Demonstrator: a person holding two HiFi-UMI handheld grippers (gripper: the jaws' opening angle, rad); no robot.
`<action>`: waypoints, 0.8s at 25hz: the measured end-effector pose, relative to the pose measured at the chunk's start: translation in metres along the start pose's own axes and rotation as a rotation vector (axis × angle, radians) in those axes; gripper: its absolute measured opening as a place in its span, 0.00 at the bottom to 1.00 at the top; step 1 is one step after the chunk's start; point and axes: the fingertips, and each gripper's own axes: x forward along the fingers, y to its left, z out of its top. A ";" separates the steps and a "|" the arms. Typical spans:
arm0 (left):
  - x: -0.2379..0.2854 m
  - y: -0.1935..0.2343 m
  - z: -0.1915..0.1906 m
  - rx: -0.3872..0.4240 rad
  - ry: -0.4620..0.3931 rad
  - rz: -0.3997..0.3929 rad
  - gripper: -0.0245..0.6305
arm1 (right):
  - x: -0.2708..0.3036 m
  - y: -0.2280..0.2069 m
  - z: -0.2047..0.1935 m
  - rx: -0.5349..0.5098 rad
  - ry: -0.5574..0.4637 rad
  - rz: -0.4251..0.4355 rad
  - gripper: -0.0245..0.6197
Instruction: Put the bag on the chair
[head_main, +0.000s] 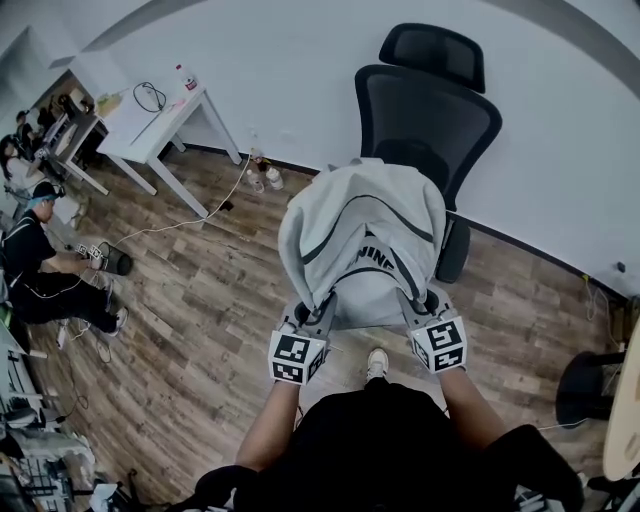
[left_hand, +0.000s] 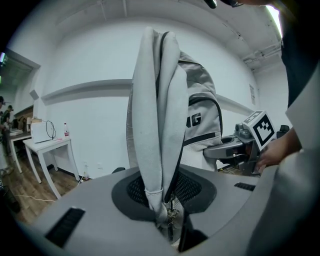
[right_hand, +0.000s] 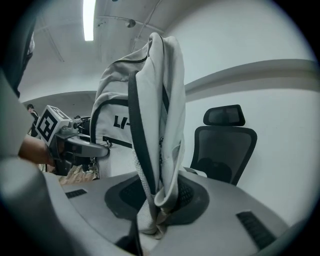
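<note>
One wooden floor (head_main: 200, 300) fills most of the head view, and one white wall (head_main: 300, 60) rises behind it. One black office chair (head_main: 430, 115) with a headrest stands against that wall.

One grey bag (head_main: 355, 225) with dark trim is held up off the floor between the person and the chair. From above it covers the chair's seat and lower back. I cannot tell whether it touches the seat. Its two straps (left_hand: 155, 150) run back towards the person, one to each tool.

One white worktop (head_main: 140, 125) stands at the far left by the wall, well apart from the chair. One person (head_main: 35, 265) in dark clothes sits on the floor further left.

There are two hand-held grippers, each with one marker cube. The left hand-held gripper (left_hand: 167, 220) has its jaws clamped on the lower end of one grey strap. The right hand-held gripper (right_hand: 155, 217) has its jaws clamped on the bunched end of the other strap, with the chair in sight beyond it.

One small bottle (head_main: 186, 78) stands on the worktop's far corner.
</note>
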 end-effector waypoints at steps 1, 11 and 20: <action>0.008 0.000 0.001 0.003 0.006 0.002 0.20 | 0.004 -0.007 0.000 0.005 0.002 0.003 0.20; 0.058 0.004 0.028 0.047 0.008 0.027 0.20 | 0.033 -0.058 0.013 0.012 -0.041 0.063 0.20; 0.103 0.005 0.035 0.118 0.040 -0.017 0.20 | 0.047 -0.089 0.011 0.006 -0.025 0.053 0.20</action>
